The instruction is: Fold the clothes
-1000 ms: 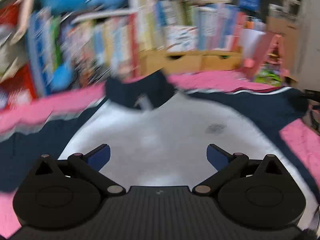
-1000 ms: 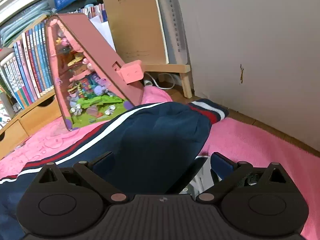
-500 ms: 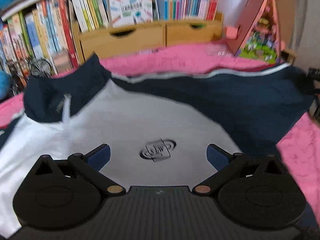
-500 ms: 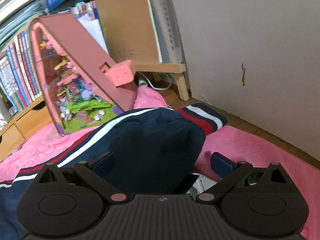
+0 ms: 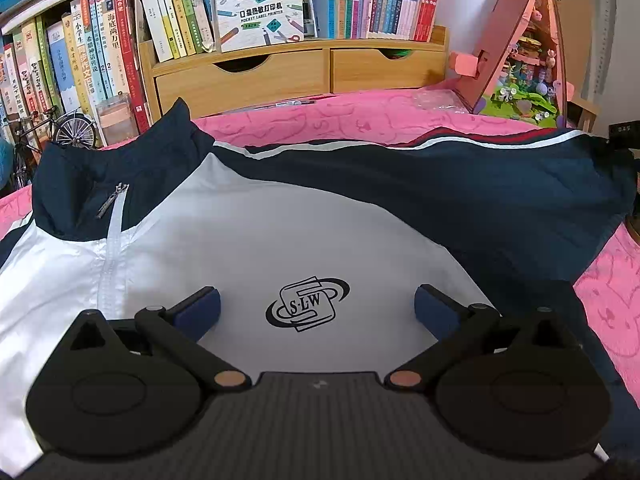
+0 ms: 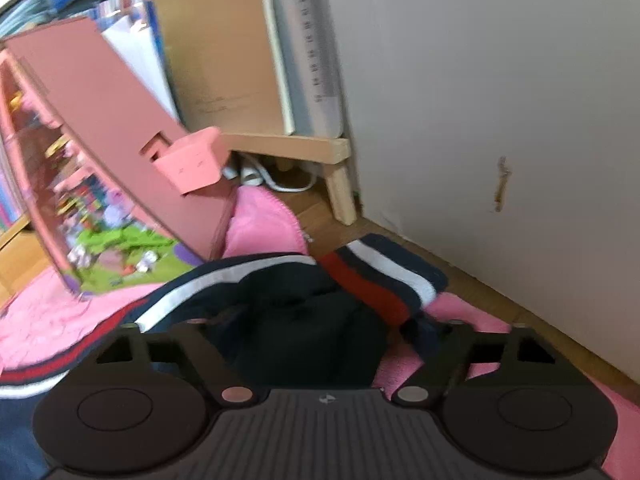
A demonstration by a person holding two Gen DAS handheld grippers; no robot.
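Observation:
A navy and white zip jacket lies flat on the pink blanket, collar to the left, with an S·L·W logo on its chest. My left gripper hovers open just over that logo, nothing between its blue pads. In the right wrist view the navy sleeve end, with its red and white striped cuff, bunches between the fingers of my right gripper. Its jaws are closing around the sleeve. The dark cloth and blur hide the pads.
A bookshelf with wooden drawers stands behind the blanket. A pink toy house sits at the back right, close to the sleeve. A wall and a strip of bare wooden floor border the right side.
The left gripper swung right and down to settle over the logo, then held still. The right gripper pushed forward over the sleeve end and its fingers came inward.

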